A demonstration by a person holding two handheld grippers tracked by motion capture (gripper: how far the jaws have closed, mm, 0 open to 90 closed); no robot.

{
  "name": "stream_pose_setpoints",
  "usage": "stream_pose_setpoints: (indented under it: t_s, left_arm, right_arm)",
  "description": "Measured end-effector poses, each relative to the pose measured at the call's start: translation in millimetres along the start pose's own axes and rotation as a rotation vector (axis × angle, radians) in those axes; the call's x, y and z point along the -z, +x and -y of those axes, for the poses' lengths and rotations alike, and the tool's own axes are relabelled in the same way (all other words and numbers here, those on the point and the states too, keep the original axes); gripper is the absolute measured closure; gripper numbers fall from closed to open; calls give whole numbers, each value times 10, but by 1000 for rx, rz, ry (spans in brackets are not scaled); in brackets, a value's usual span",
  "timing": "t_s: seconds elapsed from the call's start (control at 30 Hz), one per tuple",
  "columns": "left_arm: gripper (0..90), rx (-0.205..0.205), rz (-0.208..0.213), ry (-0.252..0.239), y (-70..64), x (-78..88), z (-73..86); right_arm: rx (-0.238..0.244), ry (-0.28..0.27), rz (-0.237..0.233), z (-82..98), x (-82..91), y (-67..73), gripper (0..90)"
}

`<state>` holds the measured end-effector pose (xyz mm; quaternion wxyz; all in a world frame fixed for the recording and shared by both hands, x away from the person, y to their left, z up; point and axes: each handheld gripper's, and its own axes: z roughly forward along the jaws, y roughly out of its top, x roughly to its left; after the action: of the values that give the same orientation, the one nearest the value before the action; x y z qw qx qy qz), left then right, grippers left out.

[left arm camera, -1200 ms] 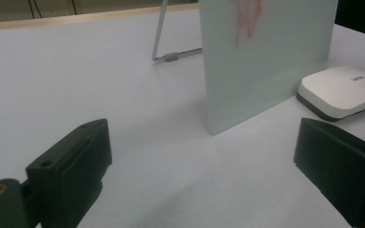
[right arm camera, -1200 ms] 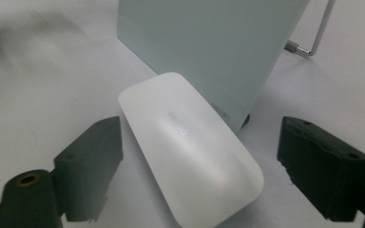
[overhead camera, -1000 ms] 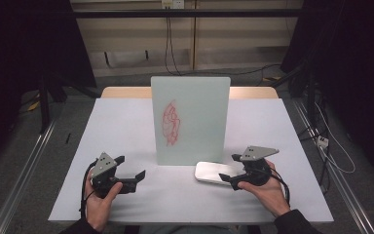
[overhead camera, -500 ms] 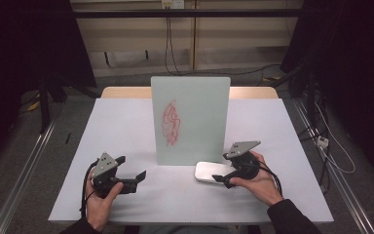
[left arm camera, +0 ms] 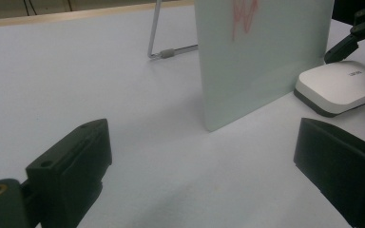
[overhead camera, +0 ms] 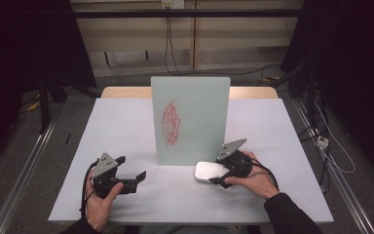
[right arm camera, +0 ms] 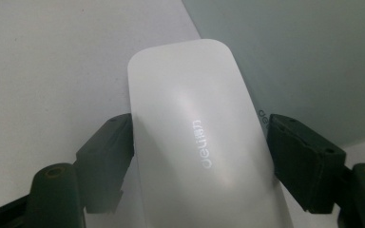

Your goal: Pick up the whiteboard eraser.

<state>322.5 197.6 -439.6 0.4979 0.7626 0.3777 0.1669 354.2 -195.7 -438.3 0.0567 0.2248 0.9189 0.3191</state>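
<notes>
A small white eraser block point(overhead camera: 211, 171), flat, rounded at the corners and marked with a faint brand name, is seen lying on the pale tabletop point(overhead camera: 282, 131), just beside the near right corner of an upright glass board point(overhead camera: 191, 119) that carries a red scribble point(overhead camera: 170, 123). The right tongs point(right arm camera: 200, 142) are placed astride the block's near end, one jaw at each long side; the left jaw seems to be touching the edge while a slim gap is left at the right, so a firm pinch cannot be confirmed. The left tongs point(overhead camera: 131, 178) are held spread wide and empty, low over the near left of the tabletop, aimed toward the board. The block is judged to be light and rigid, with a glossy top shell that could slip under a shallow grip; a darker base layer is visible in the left gripper view and is probably the softer wiping face. It is best taken across the two long sides near mid-length, so that it stays level. The board is propped on a thin wire stand point(left arm camera: 158, 38) and may tip if pressed hard.
</notes>
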Motion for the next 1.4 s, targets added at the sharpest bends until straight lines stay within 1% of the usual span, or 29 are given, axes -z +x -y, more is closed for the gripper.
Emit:
stream_pose_setpoints:
  t_s: [0.07, 0.2, 0.27, 0.33, 0.5, 0.63, 0.77, 0.83, 1.17, 1.27, 1.3, 1.33, 1.4]
  left_arm:
    - [52, -1, 2, 1, 3, -3, 2]
    - [52, 1, 4, -1, 4, -6, 2]
    - [52, 3, 3, -1, 4, -7, 4]
    - [52, -1, 4, 1, 8, -9, 3]
    - [52, -2, 3, 1, 5, -8, 3]
    - [52, 1, 2, 1, 2, -7, 3]
    - [52, -2, 4, 2, 5, -8, 3]
    - [52, -2, 4, 2, 6, -9, 3]
    - [52, 1, 3, 0, 6, -5, 4]
    - [52, -1, 4, 2, 6, -8, 4]
    - [52, -2, 4, 2, 6, -7, 5]
    - [52, -3, 2, 4, 5, -6, 3]
    - [52, -2, 4, 2, 5, -8, 5]
  right_arm:
    - [5, 7, -10, -10, -15, -12, 257]
    - [35, 31, -21, -26, -35, -26, 263]
    - [38, 32, -26, -21, -45, -35, 262]
    - [48, 42, -23, -15, -59, -33, 259]
    - [63, 42, -27, -21, -60, -34, 278]
    - [86, 64, -18, -42, -56, -22, 291]
    - [87, 72, -33, -49, -40, -11, 310]
    - [98, 75, -28, -51, -40, 0, 313]
    - [86, 67, -33, -53, -9, 22, 316]
    - [80, 53, -26, -60, 14, 48, 316]
    - [71, 51, -21, -62, 24, 59, 317]
    - [76, 42, -17, -65, 31, 61, 317]
    - [71, 33, -13, -65, 44, 72, 317]
